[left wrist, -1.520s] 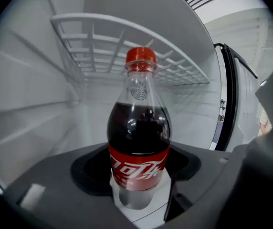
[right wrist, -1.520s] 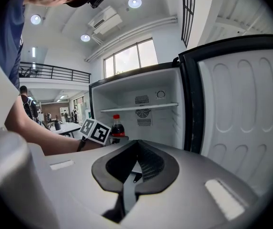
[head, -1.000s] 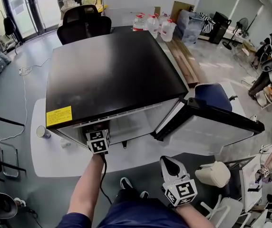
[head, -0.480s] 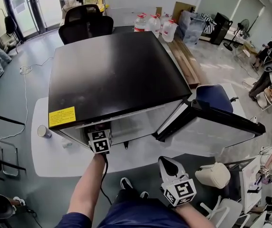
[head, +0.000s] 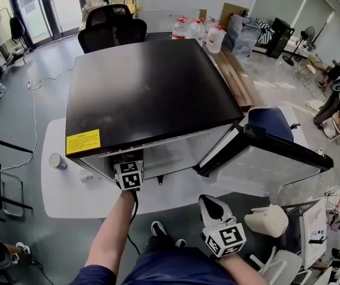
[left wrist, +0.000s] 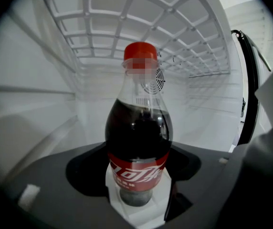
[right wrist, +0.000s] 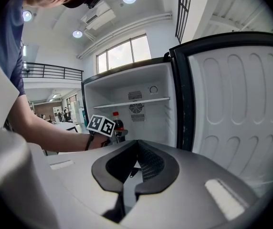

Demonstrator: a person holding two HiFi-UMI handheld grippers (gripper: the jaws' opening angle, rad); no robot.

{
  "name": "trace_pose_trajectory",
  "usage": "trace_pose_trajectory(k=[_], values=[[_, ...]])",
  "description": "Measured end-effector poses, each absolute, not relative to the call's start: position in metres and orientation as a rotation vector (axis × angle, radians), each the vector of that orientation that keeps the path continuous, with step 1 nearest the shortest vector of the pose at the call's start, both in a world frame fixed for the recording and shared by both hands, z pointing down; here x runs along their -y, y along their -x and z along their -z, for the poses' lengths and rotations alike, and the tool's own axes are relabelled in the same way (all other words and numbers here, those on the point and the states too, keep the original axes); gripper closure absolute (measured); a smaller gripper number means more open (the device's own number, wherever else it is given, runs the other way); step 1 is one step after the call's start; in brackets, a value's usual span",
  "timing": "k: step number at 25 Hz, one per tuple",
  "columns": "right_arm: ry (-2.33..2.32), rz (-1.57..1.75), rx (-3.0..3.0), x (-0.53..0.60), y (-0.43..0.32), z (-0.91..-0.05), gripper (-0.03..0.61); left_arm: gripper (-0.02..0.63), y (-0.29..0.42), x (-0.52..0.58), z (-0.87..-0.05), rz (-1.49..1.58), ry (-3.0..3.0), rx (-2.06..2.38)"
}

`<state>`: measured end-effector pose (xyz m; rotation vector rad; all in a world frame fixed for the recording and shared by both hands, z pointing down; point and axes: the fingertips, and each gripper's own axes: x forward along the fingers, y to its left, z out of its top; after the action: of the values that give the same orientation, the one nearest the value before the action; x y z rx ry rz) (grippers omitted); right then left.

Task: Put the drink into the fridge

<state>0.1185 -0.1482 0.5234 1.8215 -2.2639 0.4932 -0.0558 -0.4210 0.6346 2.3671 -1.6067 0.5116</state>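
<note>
The left gripper (left wrist: 137, 205) was clenched on the clear plastic cola bottle with a red cap and red label (left wrist: 139, 137), its 2 jaws pressed vs. the bottle's lower body just under the label. The bottle stood upright inside the white fridge with a black top (head: 146, 94). It sat under the white wire shelf (left wrist: 141, 13), w/ the round fan vent (left wrist: 158, 78) on the back wall behind its neck. Seen from the right gripper view, it was in the left part of the compartment. Whether its base touched the fridge floor couldn't be told.

In the head view only the left gripper's marker cube and the person's bare forearm (head: 113, 230) showed at the open front. The jaws were hidden under the black top there.

The right gripper (right wrist: 131, 175) was closed, its 2 jaws together w/ nothing btwn them. It was held back by the person's legs, well apart from the opening and facing into it.

The white-lined fridge door (head: 271, 159) stood wide open to the right. The fridge stood on a flat white base (head: 57, 195), w/ a small paper cup (head: 56, 161) on the base near the front left corner. A black office chair (head: 112, 24) stood behind the fridge.
</note>
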Motion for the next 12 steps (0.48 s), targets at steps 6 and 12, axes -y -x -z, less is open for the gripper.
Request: trace_pose_trajectory(k=[6, 12], values=[[-1.815, -0.491, 2.273, 0.150, -0.115, -0.522, 0.572, 0.293, 0.058, 0.416, -0.633, -0.503, -2.350, 1.614], [-1.823, -0.489, 2.277, 0.158, -0.112, -0.524, 0.572, 0.293, 0.059, 0.405, -0.627, -0.460, -2.345, 1.608]])
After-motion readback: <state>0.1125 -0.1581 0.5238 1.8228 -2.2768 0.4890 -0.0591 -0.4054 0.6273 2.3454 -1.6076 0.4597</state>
